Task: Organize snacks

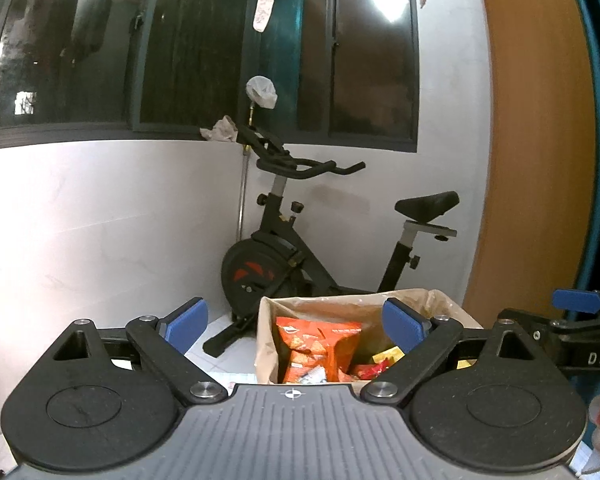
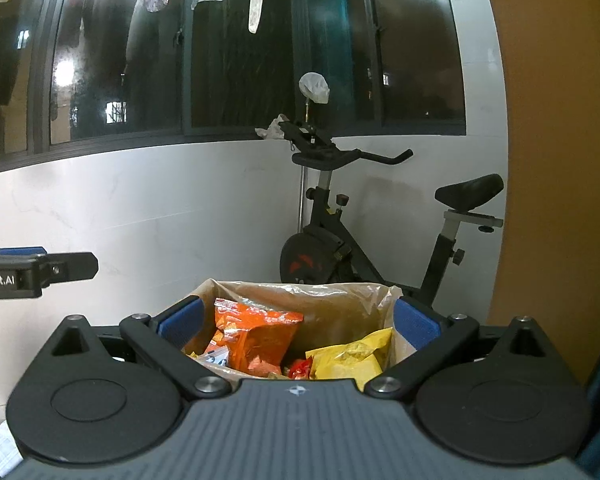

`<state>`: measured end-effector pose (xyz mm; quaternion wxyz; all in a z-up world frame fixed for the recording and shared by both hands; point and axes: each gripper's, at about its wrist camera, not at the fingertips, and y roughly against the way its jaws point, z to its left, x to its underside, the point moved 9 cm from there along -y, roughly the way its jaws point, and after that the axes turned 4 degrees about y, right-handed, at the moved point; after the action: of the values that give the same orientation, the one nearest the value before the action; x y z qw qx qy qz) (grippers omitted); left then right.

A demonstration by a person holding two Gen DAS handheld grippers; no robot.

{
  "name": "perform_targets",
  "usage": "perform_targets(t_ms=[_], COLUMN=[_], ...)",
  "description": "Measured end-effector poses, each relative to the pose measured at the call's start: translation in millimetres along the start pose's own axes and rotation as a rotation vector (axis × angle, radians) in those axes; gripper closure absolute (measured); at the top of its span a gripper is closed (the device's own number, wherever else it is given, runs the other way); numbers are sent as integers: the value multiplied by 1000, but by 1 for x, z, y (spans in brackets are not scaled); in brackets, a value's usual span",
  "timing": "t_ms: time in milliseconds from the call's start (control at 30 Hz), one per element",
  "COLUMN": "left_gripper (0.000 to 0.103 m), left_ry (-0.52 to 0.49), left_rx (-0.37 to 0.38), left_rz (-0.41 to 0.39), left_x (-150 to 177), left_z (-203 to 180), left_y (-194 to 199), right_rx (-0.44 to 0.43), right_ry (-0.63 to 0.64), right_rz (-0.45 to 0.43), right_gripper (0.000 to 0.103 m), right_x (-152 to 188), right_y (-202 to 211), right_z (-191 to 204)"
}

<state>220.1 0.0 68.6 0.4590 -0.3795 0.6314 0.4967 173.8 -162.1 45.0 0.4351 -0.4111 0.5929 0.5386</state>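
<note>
A bin lined with a clear plastic bag (image 1: 268,344) (image 2: 340,300) holds snack packets. An orange chip bag (image 1: 316,348) (image 2: 255,336) stands in it on the left. A yellow packet (image 2: 352,356) (image 1: 388,356) lies on the right, with a small red packet (image 2: 300,368) between them. My left gripper (image 1: 295,324) is open and empty, above the bin's near side. My right gripper (image 2: 297,320) is open and empty, over the bin. The right gripper also shows at the right edge of the left wrist view (image 1: 580,320). The left gripper shows at the left edge of the right wrist view (image 2: 35,268).
A black exercise bike (image 1: 300,248) (image 2: 380,240) stands behind the bin against a white wall under dark windows. An orange-brown panel (image 1: 536,140) (image 2: 560,140) rises on the right. Clothes hang along the top.
</note>
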Motion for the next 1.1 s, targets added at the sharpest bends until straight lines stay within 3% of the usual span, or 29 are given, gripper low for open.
perform_targets(t_ms=[233,1100], left_gripper=[8,8], left_ry=[33,12], left_rx=[13,3], left_rz=[11,33], left_x=[3,8], left_z=[5,9], left_y=[2,4], right_rx=[-1,6], right_ry=[-25,-27], right_rz=[13,26], right_gripper=[0,0], right_x=[1,5], right_y=[2,5], right_z=[-4,-6])
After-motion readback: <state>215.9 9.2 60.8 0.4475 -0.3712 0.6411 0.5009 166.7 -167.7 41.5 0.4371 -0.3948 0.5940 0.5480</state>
